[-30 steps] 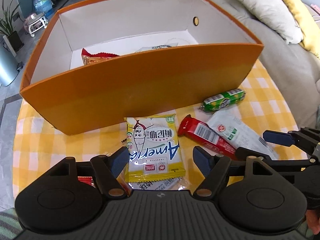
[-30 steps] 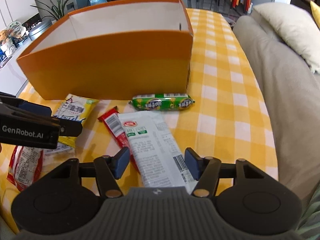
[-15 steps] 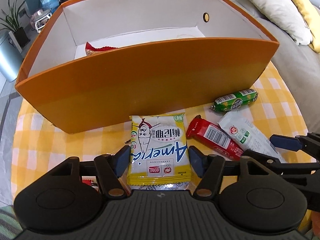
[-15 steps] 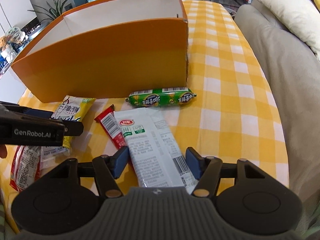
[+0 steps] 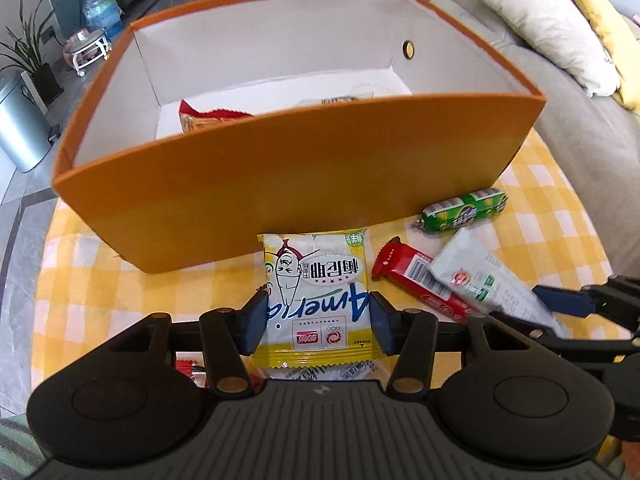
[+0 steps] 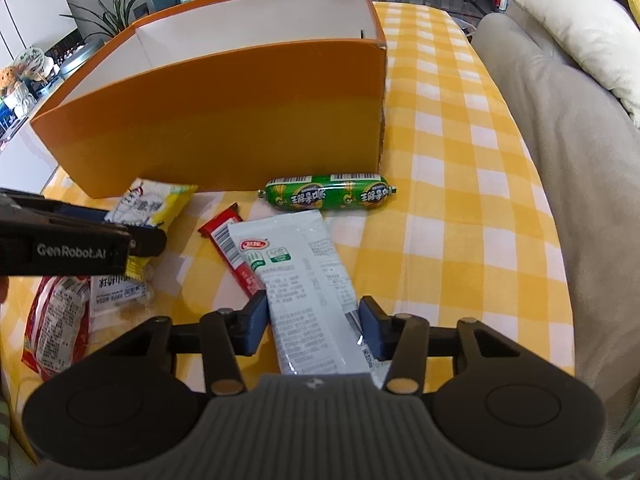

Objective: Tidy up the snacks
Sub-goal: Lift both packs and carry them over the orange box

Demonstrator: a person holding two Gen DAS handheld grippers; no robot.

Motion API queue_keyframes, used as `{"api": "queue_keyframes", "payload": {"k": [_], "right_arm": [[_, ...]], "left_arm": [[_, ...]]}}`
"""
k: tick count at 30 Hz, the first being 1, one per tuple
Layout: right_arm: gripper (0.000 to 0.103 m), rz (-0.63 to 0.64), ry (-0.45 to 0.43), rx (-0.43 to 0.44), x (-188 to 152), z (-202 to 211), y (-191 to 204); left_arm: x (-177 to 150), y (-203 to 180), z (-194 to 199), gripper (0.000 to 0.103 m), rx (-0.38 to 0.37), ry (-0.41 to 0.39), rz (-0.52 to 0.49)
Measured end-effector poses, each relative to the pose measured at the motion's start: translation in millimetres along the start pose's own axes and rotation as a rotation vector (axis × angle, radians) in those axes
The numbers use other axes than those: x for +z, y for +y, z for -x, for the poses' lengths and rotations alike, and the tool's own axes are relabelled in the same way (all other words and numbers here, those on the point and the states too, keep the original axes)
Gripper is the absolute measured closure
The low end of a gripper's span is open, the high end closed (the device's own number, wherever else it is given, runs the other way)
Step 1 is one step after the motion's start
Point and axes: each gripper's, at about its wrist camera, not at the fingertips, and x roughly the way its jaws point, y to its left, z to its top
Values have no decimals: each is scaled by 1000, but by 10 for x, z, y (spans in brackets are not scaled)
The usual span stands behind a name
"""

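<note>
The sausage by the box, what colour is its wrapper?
Green with yellow print, the sausage shows best in the right wrist view.

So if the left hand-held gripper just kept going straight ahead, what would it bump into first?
Probably the orange box: its front wall stands just beyond the yellow snack packet between the left hand-held gripper's fingers. Depth is hard to judge.

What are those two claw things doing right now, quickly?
Left gripper: fingers closed on the yellow snack packet.
Right gripper: fingers closed on the white snack packet.
</note>
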Motion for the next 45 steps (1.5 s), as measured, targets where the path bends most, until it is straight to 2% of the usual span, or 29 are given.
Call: {"api": "queue_keyframes", "payload": {"k": [8,16,23,29,35,40,45], "right_arm": [[57,35,-7,-8,-56,242,153],[58,64,-86,-20,-3,697,354],[58,68,-221,-22,272,1166,459],[58,74,-307,-7,682,1381,493],[58,113,-354,-22,1151,1334,594],[58,120,-321,-33,1489,1065,636],[57,167,-245,-72,1707,649,671]], "left_arm": [[-22,104,414,43,-47,-51,35],[52,150,915,43,-97,-165,33],[316,296,1200,43,-105,-247,27],[623,375,1280,43,-68,-287,10],[917,414,1209,43,-27,-300,-14],[1059,457,980,43,5,-254,-31],[1187,518,625,43,22,-178,-52]]}}
